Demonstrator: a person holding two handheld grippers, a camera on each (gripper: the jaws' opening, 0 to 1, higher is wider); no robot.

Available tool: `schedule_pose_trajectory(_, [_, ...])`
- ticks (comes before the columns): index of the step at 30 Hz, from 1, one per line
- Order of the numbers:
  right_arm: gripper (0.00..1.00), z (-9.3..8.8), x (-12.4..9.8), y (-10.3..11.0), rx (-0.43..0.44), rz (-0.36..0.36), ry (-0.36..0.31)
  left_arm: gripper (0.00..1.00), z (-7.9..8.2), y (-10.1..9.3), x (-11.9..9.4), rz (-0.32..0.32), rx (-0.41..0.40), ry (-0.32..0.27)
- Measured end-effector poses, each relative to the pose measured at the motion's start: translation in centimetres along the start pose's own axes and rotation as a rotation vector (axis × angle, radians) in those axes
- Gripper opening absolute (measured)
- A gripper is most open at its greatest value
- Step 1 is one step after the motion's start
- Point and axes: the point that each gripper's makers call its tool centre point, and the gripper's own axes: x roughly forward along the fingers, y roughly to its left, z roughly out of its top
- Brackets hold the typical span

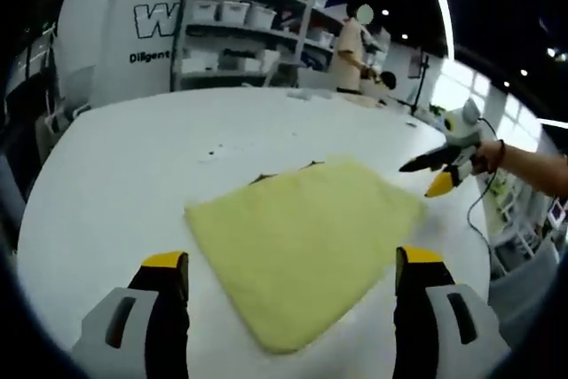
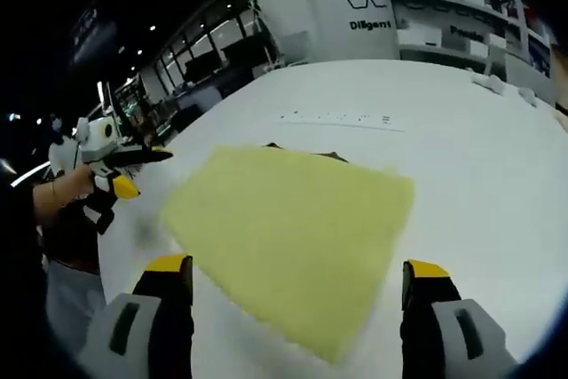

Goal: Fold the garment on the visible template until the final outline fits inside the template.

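Yellow garment lies flat on the white table, folded to a compact rough rectangle, edges fairly even. A dark sliver of template peeks out at the far edge of the cloth; the rest is covered, so can't tell if the outline fits inside all round, but it looks close. Right gripper view shows the same: garment mid-table, dark template bits at the far edge.

Left gripper has jaws wide apart, empty, hovering near the cloth's near edge. Right gripper likewise has jaws apart, holding nothing, and is off the cloth.

Judgement: folding looks mostly done or done. What's left, if anything, is a fit check vs the template, maybe one small tuck.
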Motion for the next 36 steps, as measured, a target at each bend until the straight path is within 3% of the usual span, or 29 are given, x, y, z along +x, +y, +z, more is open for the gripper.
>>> schedule_pose_trajectory(8, [0.95, -1.9, -0.7, 0.1, -0.013, -0.002, 0.003, 0.93, -3.0, -0.5, -1.2, -0.002, -0.018, 0.030])
schedule_pose_trajectory(12, [0.89, -3.1, -0.7, 0.2, -0.032, -0.003, 0.010, 0.88, -4.5, -0.2, -1.4, -0.002, -0.043, 0.051])
schedule_pose_trajectory(18, [0.74, -5.0, -0.7, -0.2, -0.103, -0.020, 0.042, 0.71, -6.4, 0.5, -1.4, 0.007, -0.035, 0.092])
schedule_pose_trajectory(22, [0.67, -5.7, -0.8, -0.7, -0.117, -0.031, 0.048, 0.57, -6.7, 0.9, -1.4, 0.011, -0.045, 0.079])
schedule_pose_trajectory(25, [0.58, -6.5, -0.9, -1.6, -0.194, -0.066, 0.089, 0.45, -6.8, 1.3, -1.2, 0.025, -0.005, 0.081])
schedule_pose_trajectory(30, [0.43, -6.9, -0.8, -1.9, -0.196, -0.078, 0.067, 0.33, -7.7, 1.3, -0.8, 0.016, 0.067, 0.120])
schedule_pose_trajectory(32, [0.39, -7.0, -0.7, -2.3, -0.206, -0.088, 0.068, 0.27, -7.9, 1.1, -0.7, 0.010, 0.069, 0.124])
schedule_pose_trajectory(34, [0.35, -6.9, -0.6, -2.6, -0.201, -0.096, 0.053, 0.15, -7.7, 0.8, -0.6, 0.008, 0.033, 0.101])
schedule_pose_trajectory(36, [0.30, -6.6, -0.6, -2.8, -0.183, -0.110, 0.033, 0.13, -7.9, 1.0, -0.5, 0.027, 0.047, 0.098])
